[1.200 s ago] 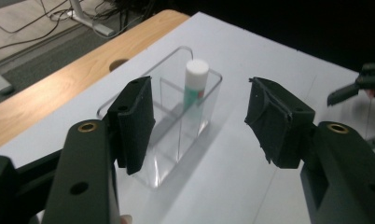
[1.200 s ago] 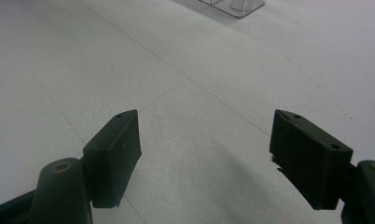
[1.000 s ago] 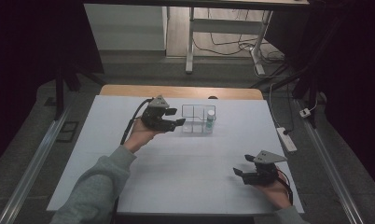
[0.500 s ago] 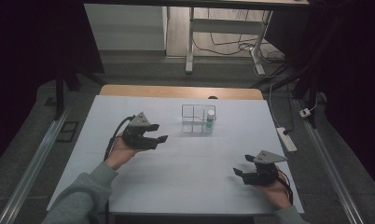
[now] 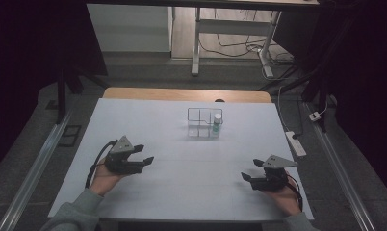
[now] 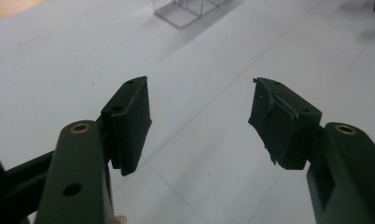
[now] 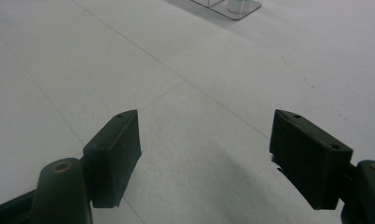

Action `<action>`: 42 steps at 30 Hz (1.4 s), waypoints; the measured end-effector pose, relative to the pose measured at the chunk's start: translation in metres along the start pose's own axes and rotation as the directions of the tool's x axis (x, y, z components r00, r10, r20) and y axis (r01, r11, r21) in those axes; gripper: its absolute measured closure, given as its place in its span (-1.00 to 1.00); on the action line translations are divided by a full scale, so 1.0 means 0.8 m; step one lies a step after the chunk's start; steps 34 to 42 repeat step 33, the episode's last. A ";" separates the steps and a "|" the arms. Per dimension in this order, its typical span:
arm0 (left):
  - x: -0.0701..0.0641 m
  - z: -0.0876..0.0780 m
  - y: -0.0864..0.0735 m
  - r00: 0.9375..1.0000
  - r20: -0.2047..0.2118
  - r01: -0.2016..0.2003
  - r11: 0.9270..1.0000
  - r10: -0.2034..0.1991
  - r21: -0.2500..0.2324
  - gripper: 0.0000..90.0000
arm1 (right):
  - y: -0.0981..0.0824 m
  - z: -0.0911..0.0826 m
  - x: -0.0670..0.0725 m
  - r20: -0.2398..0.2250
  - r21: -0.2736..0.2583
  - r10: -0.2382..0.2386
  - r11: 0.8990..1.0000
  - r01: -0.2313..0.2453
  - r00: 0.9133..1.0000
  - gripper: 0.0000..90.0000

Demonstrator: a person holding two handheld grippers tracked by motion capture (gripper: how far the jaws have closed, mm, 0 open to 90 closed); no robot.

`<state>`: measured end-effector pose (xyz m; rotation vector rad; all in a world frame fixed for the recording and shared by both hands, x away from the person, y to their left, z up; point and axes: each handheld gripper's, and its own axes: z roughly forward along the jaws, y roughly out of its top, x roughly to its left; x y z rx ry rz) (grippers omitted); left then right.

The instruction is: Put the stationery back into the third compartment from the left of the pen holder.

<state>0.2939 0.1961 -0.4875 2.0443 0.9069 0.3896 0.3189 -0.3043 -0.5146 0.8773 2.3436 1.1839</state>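
A small clear rack [image 5: 204,121] with compartments stands at the far middle of the white table [image 5: 182,192]. A small white bottle [image 5: 217,123] with a green band stands in its right compartment. My left gripper [image 5: 144,154] rests low at the near left, open, with nothing between its jaws [image 6: 202,93]. At the near right my right gripper [image 5: 250,170] is also open and empty [image 7: 204,126]. The rack's corner [image 6: 185,9] appears at the top of the left gripper view. The rack base [image 7: 227,10] and the bottle's foot [image 7: 238,4] sit at the top of the right gripper view.
A wooden strip [image 5: 187,94] runs along the table's far edge. A power strip [image 5: 295,143] lies off the right side, and metal rails [image 5: 37,163] flank the table. Cables and a frame's legs [image 5: 196,43] stand on the floor beyond.
My left gripper has pulled back from beside the rack toward the near left of the table and stayed open. The right gripper has not moved.
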 end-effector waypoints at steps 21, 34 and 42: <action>0.004 -0.017 -0.049 0.998 -0.031 0.060 0.998 -0.059 0.031 -0.25 | 0.001 -0.004 -0.001 0.021 -0.011 -0.011 1.000 0.012 1.000 -0.47; 0.002 -0.013 -0.049 0.998 -0.028 0.054 0.998 -0.053 0.044 -0.28 | 0.002 -0.005 0.000 0.005 -0.013 -0.023 1.000 0.023 1.000 -0.46; 0.002 -0.013 -0.049 0.998 -0.028 0.054 0.998 -0.053 0.044 -0.28 | 0.002 -0.005 0.000 0.005 -0.013 -0.023 1.000 0.023 1.000 -0.46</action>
